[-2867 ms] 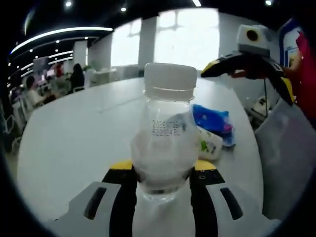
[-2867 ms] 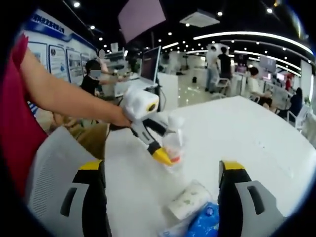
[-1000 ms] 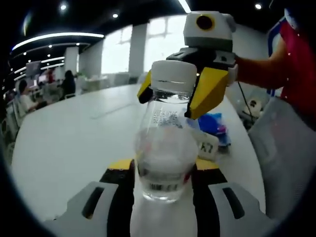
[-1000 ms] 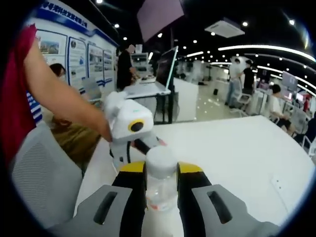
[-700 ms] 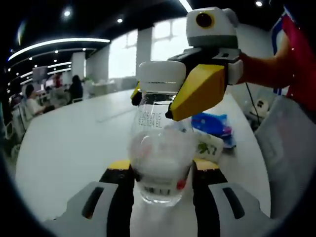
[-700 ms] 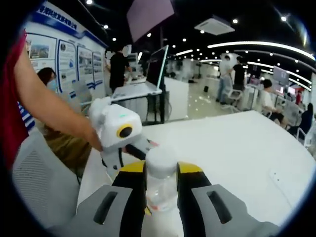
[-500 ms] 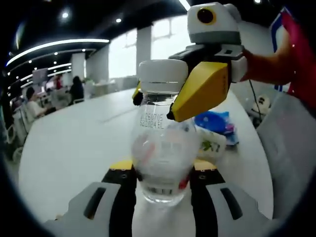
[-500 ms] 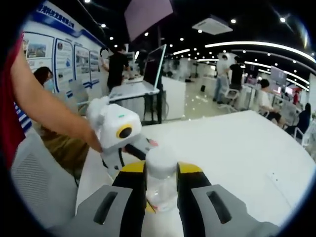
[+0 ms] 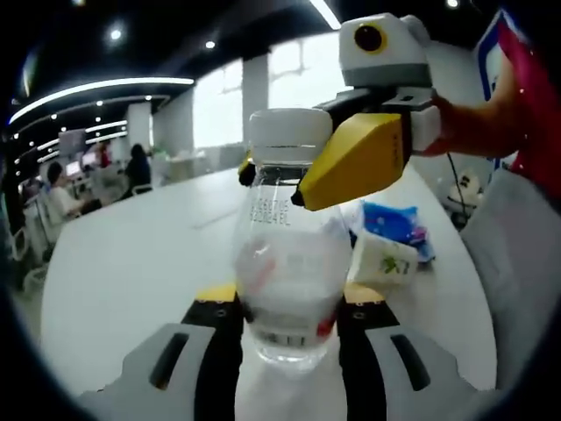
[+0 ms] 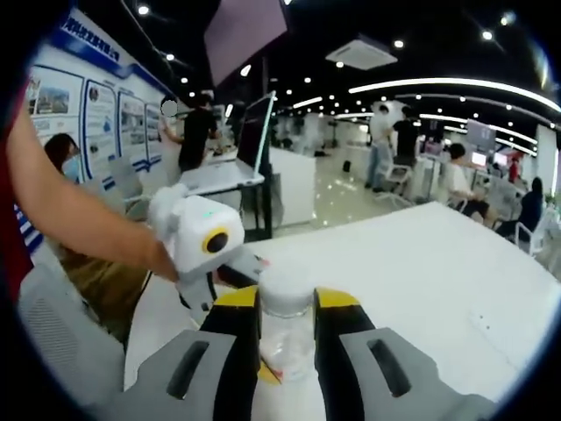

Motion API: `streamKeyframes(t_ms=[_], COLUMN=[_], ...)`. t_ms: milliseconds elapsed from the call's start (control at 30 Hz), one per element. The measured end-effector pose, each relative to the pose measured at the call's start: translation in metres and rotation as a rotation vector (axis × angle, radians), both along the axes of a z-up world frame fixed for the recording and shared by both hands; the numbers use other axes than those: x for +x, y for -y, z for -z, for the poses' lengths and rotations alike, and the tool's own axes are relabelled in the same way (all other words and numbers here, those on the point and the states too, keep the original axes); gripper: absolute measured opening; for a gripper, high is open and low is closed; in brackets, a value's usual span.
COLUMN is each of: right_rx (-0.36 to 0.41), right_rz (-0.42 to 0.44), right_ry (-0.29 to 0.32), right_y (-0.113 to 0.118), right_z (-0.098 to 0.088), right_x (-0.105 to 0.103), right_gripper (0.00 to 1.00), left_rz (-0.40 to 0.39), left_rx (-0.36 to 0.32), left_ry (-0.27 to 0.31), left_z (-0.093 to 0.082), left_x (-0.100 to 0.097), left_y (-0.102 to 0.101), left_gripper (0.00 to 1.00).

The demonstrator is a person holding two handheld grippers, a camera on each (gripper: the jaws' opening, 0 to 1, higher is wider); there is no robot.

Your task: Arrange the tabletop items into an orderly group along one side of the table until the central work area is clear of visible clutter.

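White counter (image 9: 123, 263) runs back toward bright windows in an open office with ceiling lights. Both tools pinch one clear plastic bottle (image 9: 285, 263) with a white cap: the left tool (image 9: 285, 320) clamps its body low down, and the right tool (image 10: 286, 329) grips its neck just under the cap. A printed code on the bottle's shoulder is too blurred to read. Right of the bottle lie a white tissue pack (image 9: 383, 260) with green print and a blue packet (image 9: 396, 224), touching.

Open white table (image 9: 131, 263) left, tissue packs (image 9: 390, 250) crowding right
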State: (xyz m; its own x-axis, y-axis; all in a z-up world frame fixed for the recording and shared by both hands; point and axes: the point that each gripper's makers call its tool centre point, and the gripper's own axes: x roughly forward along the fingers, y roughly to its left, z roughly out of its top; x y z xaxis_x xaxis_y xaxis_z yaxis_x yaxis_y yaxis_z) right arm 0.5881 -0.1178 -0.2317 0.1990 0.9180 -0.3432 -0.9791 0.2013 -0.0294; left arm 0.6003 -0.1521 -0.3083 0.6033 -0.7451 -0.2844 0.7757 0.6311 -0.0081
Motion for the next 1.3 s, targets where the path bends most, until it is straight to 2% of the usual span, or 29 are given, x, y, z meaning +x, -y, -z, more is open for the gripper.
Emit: streamKeyframes(t_ms=[200, 367, 533, 667, 733, 933, 1167, 1300], right_rx=[0.025, -0.007, -0.008, -0.011, -0.004, 0.005, 0.008, 0.004], right_rz=[0.045, 0.065, 0.082, 0.104, 0.117, 0.162, 0.162, 0.194], right_ry=[-0.009, -0.006, -0.023, -0.001, 0.002, -0.017, -0.024, -0.036], right_y=[-0.008, -0.018, -0.023, -0.023, -0.023, -0.02, -0.021, -0.02], right_z=[0.0, 0.007, 0.013, 0.016, 0.015, 0.015, 0.015, 0.015], right_x=[0.011, 0.014, 0.017, 0.016, 0.018, 0.025, 0.025, 0.028], right_gripper=[0.22, 0.22, 0.22, 0.22, 0.22, 0.22, 0.22, 0.22], left_rz=[-0.002, 0.0, 0.002, -0.003, -0.003, -0.03, -0.066, -0.086], left_rx=[-0.03, -0.034, -0.05, -0.019, -0.026, -0.028, 0.02, 0.041], left_ry=[0.009, 0.006, -0.004, 0.01, 0.01, -0.01, -0.022, -0.037], left_z=[-0.001, 0.006, 0.012, 0.015, 0.013, 0.016, 0.02, 0.025], left_x=[0.011, 0.014, 0.016, 0.018, 0.018, 0.02, 0.008, 0.003], left_y=[-0.007, -0.015, -0.022, -0.024, -0.025, -0.028, -0.033, -0.041], left_gripper=[0.39, 0.39, 0.39, 0.39, 0.39, 0.39, 0.4, 0.4])
